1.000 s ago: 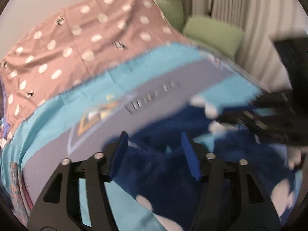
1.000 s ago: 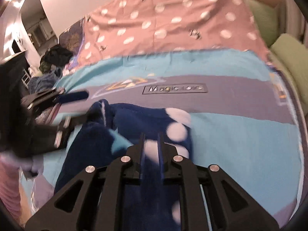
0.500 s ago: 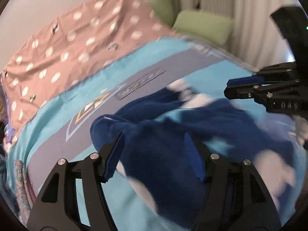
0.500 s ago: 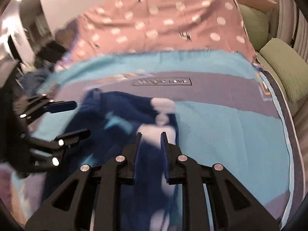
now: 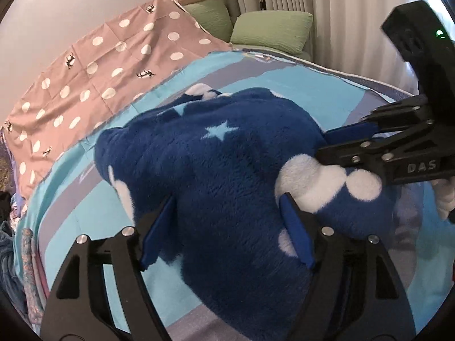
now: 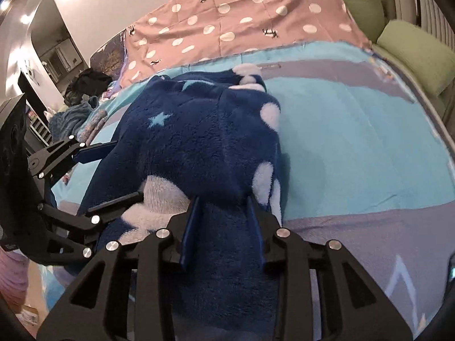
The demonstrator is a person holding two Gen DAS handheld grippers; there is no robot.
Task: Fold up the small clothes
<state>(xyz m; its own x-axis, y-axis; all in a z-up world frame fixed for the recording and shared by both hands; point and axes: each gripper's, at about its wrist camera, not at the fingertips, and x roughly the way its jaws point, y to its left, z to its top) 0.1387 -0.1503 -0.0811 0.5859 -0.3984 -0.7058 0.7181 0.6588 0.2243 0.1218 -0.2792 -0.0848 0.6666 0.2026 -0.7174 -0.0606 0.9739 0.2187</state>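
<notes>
The fluffy blue garment [image 5: 216, 170] lies in a heap on the blue bedspread [image 6: 355, 130], stretching away from both tools. The left gripper [image 5: 227, 227] and right gripper [image 6: 224, 221] both gape open around its near edge.

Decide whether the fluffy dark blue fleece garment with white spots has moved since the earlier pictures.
Yes. The fluffy dark blue fleece garment has spread farther up the bed: it now covers the lettered label on the striped turquoise bedspread and nearly reaches the pink polka-dot sheet.
</notes>
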